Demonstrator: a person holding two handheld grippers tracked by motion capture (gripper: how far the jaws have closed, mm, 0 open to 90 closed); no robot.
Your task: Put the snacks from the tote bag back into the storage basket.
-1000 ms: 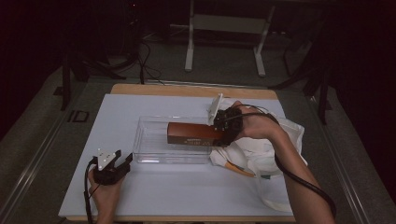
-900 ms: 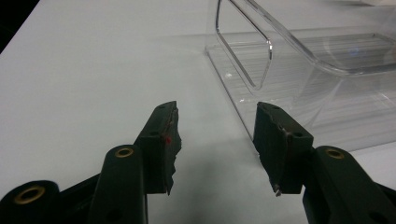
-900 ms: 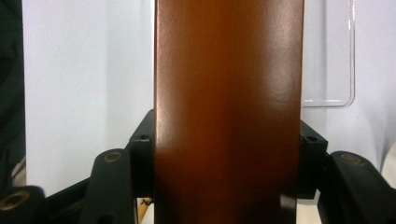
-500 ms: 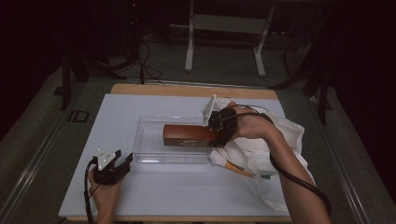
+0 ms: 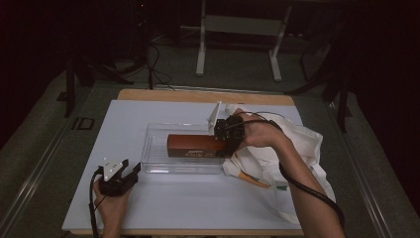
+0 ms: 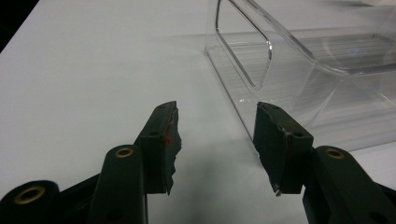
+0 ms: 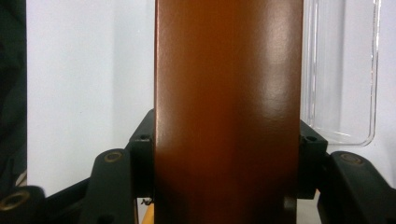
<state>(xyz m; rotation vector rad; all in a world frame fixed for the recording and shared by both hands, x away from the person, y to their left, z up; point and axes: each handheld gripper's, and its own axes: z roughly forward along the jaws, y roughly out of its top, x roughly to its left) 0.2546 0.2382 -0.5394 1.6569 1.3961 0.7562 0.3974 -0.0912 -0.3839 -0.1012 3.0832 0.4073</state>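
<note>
Shifted leftward, brown box (image 5: 195,145) sits over clear tray (image 5: 153,157).

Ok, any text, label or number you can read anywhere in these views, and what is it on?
Brown box: a pale band of print runs along its near side in the high view, too small and blurred to read.
Floor left of the table: a dark marking, too blurred to read.
No other writing shows.
</note>
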